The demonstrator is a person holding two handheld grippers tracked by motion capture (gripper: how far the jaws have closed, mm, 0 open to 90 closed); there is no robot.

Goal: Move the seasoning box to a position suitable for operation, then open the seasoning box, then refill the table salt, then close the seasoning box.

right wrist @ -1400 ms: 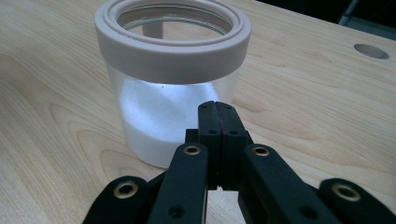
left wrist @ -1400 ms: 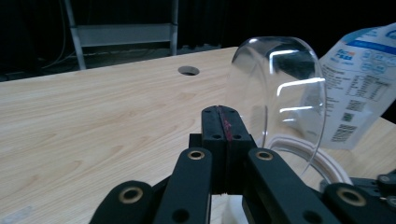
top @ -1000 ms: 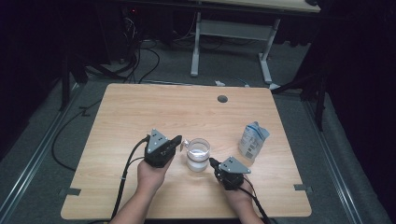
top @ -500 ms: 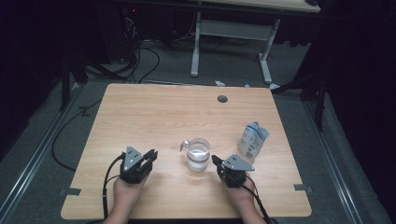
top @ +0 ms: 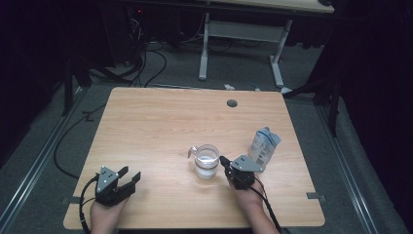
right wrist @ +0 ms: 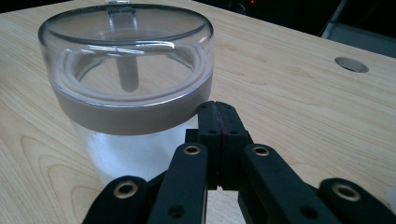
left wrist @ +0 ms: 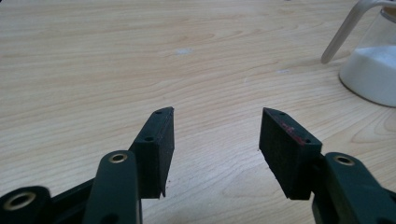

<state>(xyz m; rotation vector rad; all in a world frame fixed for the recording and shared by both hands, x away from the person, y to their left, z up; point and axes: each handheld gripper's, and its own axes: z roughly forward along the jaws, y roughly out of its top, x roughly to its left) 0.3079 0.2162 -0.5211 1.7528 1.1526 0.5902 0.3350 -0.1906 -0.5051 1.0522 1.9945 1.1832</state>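
Glass jar [top: 206,162] beside right gripper [top: 225,162], jaws pressed together; left gripper [top: 130,179] jaws just spreading, empty.

jar [left wrist: 373,70] – cut off by the frame edge – carton print [top: 263,146] unreadable.

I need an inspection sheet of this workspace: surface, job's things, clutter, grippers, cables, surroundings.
Surface: wooden table, round hole near far edge.
Job's things: glass jar with lid and white contents, upright; carton to its right.
Clutter: nothing seen.
Grippers: left gripper open, jaws just opening, nothing between them, apart from the jar; right gripper shut, tips close against the jar.
Cables: one trails from each gripper; more on the floor.
Surroundings: dark room, second table's legs behind.
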